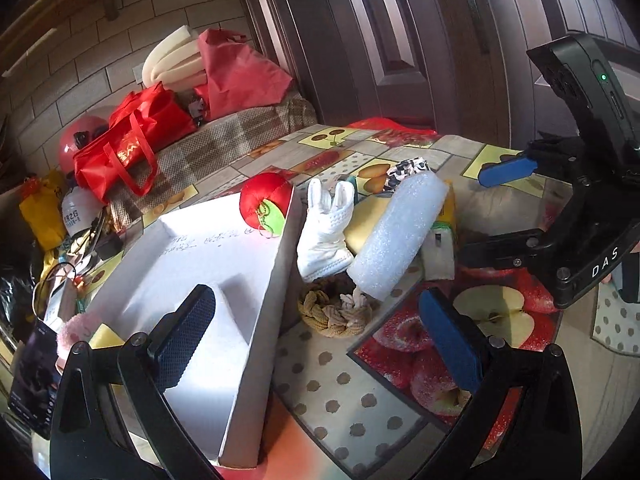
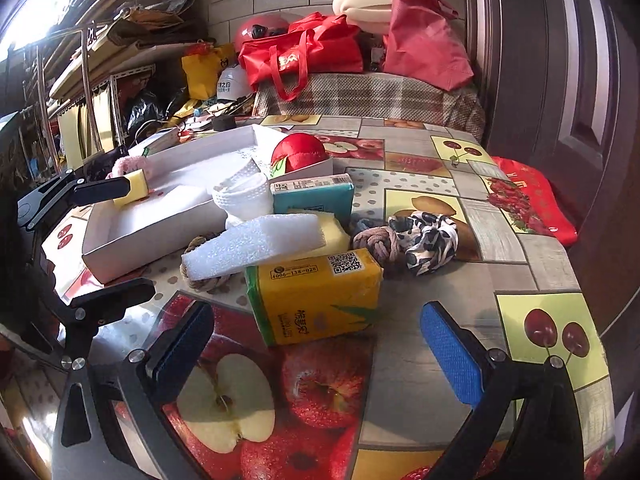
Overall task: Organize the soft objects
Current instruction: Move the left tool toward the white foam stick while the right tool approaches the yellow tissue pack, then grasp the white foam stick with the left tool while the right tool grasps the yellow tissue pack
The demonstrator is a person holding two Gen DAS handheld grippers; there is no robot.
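Observation:
A white shallow box (image 1: 224, 280) lies on the fruit-print table. A red plush apple (image 1: 266, 200) rests on its far corner; a yellow sponge (image 2: 134, 186) and a pink plush (image 2: 128, 164) lie at its other end. Beside the box are piled a white bunny-eared knit piece (image 1: 326, 232), a white foam block (image 1: 396, 232), a braided rope knot (image 1: 336, 312), a yellow tissue pack (image 2: 316, 292), a teal pack (image 2: 312, 196) and a spotted scrunchie (image 2: 428, 240). My left gripper (image 1: 316, 336) is open over the box's near edge. My right gripper (image 2: 316, 354) is open, just short of the yellow pack.
A red bag (image 1: 128, 148), a pink bag (image 1: 240, 72) and foam rolls (image 1: 172, 60) sit on a checked bench behind the table. Clutter and shelves (image 2: 80, 80) crowd the left. A dark door (image 2: 560, 60) stands at the right. A red cloth (image 2: 532, 196) hangs off the table's far right edge.

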